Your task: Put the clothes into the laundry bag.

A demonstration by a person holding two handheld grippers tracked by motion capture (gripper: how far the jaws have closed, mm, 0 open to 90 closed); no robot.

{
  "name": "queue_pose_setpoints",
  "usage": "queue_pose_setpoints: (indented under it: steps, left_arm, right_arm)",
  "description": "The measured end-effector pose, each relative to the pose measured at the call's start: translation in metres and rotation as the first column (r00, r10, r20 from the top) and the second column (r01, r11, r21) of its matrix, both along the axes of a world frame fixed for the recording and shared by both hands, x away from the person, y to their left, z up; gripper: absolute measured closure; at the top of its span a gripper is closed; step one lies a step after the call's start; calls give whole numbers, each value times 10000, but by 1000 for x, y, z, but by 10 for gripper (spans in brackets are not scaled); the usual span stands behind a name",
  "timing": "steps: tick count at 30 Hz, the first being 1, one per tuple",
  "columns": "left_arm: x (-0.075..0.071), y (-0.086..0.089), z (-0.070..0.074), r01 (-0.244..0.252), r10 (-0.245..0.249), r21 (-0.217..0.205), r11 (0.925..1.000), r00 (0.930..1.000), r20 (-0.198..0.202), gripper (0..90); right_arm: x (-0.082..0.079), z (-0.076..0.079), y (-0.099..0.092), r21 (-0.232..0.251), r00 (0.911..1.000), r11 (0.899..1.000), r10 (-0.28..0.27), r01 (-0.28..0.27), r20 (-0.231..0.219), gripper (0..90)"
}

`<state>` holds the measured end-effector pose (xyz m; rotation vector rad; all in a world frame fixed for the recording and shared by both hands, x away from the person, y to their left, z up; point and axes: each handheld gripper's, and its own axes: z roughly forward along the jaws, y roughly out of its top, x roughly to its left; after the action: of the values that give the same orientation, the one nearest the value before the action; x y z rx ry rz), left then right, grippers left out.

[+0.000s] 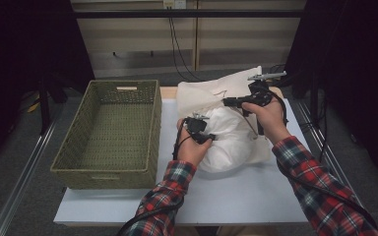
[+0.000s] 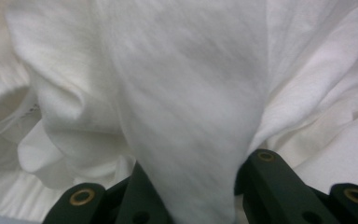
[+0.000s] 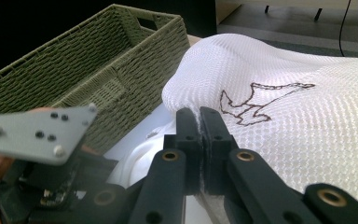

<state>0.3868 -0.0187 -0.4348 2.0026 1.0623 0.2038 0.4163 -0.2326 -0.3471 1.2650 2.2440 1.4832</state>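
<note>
Hands in plaid sleeves work at a white table (image 1: 236,196). The left gripper (image 1: 210,138), held low and near, points right into a bundled white garment (image 1: 229,140); the right gripper (image 1: 225,102) is raised farther back, pointing left over a white mesh bag (image 1: 211,91).

A green woven basket (image 1: 110,130) sits at the table's left, just beside the fabric; in the right gripper view the left gripper's grey plate (image 3: 37,133) stands between camera and basket.

Left jaws are nearly closed on a thick fold of the garment (image 2: 191,116) that rises between them. Right jaws are pressed together on the mesh bag's edge (image 3: 200,126) — a dark outline figure (image 3: 256,102) shows on the mesh just beyond.
</note>
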Motion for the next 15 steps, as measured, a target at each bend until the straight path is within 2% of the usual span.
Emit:
queue_pose_setpoints:
  steps: [2, 4, 5, 9, 11, 13, 15]
  left_arm:
    - [2, -3, 4, -125, 126, -86, 9999, 9998, 181, 771]
    - [4, -6, 7, -171, 179, -350, 9992, 9996, 233, 773]
    - [3, -9, 9, 0, 11, -370, 9993, 9995, 312, 774]
    - [-2, -24, 11, 559, -550, -566, 9968, 9983, 176, 774]
    - [-1, -28, 9, 429, -421, -785, 9960, 9990, 118, 774]
    - [1, -28, 9, 450, -437, -741, 9962, 9989, 196, 774]
    - [3, -27, 9, 351, -330, -961, 9948, 9992, 234, 774]
  right_arm:
    - [-1, 1, 0, 38, 10000, 10000, -14, 14, 1, 881]
    - [-1, 1, 0, 46, 10000, 10000, 17, -17, 32, 882]
    - [-1, 1, 0, 137, 10000, 9999, 6, -6, 7, 881]
    - [-1, 3, 3, 175, 9999, 9998, 68, -70, 111, 882]
    - [-1, 3, 4, 91, 9999, 9999, 110, -111, 88, 882]
    - [-2, 4, 3, 117, 10000, 9999, 85, -86, 51, 882]
    - [-3, 3, 1, 191, 9999, 9997, 132, -133, 24, 882]
